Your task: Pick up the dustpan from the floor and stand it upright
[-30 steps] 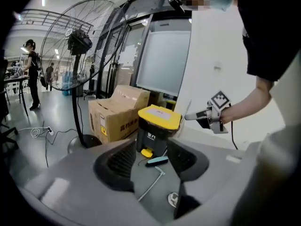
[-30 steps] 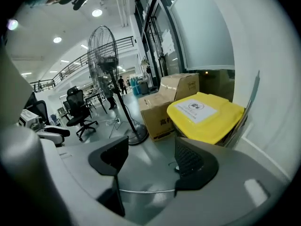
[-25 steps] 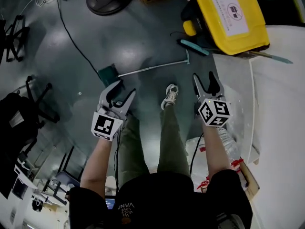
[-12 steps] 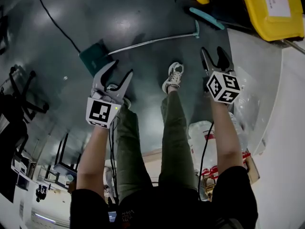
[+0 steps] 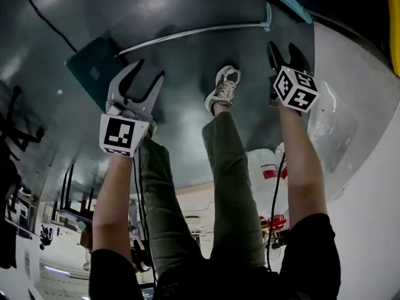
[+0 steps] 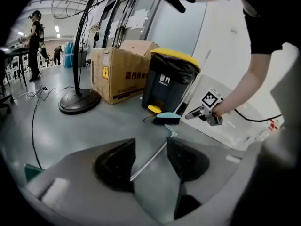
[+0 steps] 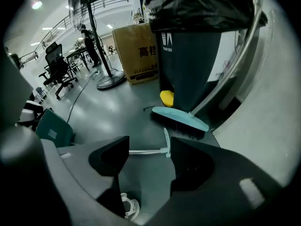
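The dustpan lies flat on the grey floor: a teal pan [image 5: 94, 67] with a long metal handle [image 5: 194, 32] ending in a teal T-grip [image 5: 267, 21]. My left gripper [image 5: 148, 70] is open, its fingertips just right of the pan and below the handle. In the left gripper view the handle [image 6: 151, 158] runs between the open jaws of the left gripper [image 6: 150, 150]. My right gripper [image 5: 285, 47] is open and empty, below the T-grip. The right gripper view shows the T-grip [image 7: 166, 143] and pan [image 7: 54, 128] beyond the right gripper [image 7: 148, 149].
A teal broom head [image 7: 181, 119] rests against a black bin with a yellow lid [image 6: 169, 76]. A cardboard box [image 6: 120, 69] and a fan base [image 6: 77, 100] stand farther back. A white table [image 5: 356, 124] is at the right. The person's shoe [image 5: 222, 91] stands between the grippers.
Both grippers have moved forward toward the dustpan; the pan and handle now sit closer to the fingertips. Both stay open and the dustpan has not moved.
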A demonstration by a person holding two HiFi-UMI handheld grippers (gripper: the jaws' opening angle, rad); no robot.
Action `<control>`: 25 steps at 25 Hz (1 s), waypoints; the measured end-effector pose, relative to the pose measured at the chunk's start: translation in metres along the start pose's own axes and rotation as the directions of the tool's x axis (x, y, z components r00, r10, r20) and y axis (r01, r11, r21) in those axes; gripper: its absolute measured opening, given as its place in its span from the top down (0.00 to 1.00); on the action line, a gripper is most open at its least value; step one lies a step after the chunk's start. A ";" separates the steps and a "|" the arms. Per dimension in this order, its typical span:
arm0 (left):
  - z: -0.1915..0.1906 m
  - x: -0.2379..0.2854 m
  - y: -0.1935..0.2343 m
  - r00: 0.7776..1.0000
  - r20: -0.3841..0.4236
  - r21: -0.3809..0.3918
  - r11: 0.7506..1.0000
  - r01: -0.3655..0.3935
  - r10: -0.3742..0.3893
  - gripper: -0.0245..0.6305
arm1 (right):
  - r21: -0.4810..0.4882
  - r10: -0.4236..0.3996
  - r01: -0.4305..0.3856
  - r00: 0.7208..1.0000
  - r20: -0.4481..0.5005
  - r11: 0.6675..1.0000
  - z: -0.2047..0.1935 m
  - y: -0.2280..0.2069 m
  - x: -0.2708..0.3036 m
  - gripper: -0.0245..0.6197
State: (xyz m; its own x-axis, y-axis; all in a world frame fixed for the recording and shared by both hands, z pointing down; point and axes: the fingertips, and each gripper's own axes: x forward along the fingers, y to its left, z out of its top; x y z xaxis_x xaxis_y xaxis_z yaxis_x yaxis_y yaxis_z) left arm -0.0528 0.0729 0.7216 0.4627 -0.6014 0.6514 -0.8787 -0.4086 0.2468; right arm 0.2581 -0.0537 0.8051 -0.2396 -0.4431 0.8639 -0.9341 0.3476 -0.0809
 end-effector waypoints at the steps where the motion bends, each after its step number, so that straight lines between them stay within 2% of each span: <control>1: -0.005 0.008 0.001 1.000 -0.001 -0.011 1.000 -0.006 0.006 0.61 | -0.003 -0.005 0.005 1.000 -0.017 1.000 -0.008 -0.004 0.009 0.53; 5: -0.022 0.037 0.000 1.000 0.001 -0.049 0.999 -0.015 0.015 0.61 | -0.011 -0.017 0.016 0.997 -0.075 1.000 -0.031 -0.020 0.043 0.53; 10: -0.039 0.067 0.000 1.000 -0.008 -0.079 0.997 -0.003 0.002 0.61 | -0.050 -0.026 0.020 0.994 -0.109 0.999 -0.041 -0.035 0.086 0.53; 15: -0.055 0.078 0.003 0.998 -0.061 -0.125 0.992 -0.010 0.002 0.61 | -0.087 -0.021 0.008 0.987 -0.157 0.996 -0.049 -0.049 0.136 0.54; 25: -0.063 0.096 0.016 0.998 -0.048 -0.163 0.985 -0.050 0.042 0.61 | -0.138 -0.040 0.012 0.979 -0.201 0.990 -0.055 -0.066 0.188 0.54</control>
State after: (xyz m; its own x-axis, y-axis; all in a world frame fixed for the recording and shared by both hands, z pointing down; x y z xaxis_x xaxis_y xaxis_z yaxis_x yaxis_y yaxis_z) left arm -0.0297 0.0520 0.8326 0.4189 -0.5847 0.6948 -0.9080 -0.2608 0.3279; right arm 0.2891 -0.1140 1.0000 -0.1446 -0.2816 0.9486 -0.8916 0.4529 -0.0014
